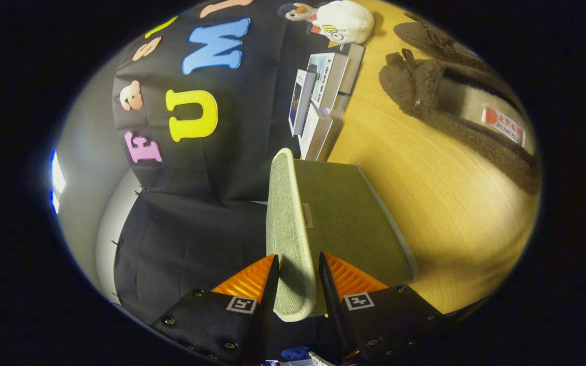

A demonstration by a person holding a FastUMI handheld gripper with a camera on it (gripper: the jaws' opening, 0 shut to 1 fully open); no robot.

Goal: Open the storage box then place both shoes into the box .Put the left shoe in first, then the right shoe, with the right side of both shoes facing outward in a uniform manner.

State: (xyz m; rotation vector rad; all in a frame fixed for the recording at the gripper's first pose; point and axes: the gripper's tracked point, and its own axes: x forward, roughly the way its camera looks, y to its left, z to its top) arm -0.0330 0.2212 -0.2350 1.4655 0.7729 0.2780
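- The table (440, 213) is running pale and wooden off to one side of the fingers, and everything in the task is sitting on it.
- The box (354, 223) is lying just ahead of the gripper, its grey-green body stretching away from the fingertips toward the booth wall.
- The lid (288, 223) is standing up on edge from the box, a woven panel with a pale rim; its long axis is running straight out from the fingers, so the gripper is looking along it, not across it.
- The shoes (456, 117), two brown fleecy ones, are waiting well beyond the box on the far stretch of table, one beside the other, off to the box's body side of the lid. Neither is in the box yet.
- A stack of small cartons (323, 96) is sitting past the box's far end, against the wall, with a white toy duck (344, 20) beyond that.
- The gripper (296, 262) is pinching the near edge of the lid: one finger is lying against each face, and the rim is poking back between them toward the camera.
- My read: the opening is in hand, not done. The next move is hinging on swinging the lid away from the box body, toward the cloth side.
- After that, the shoes are lying ahead and across the box, so the reach will be going over it.
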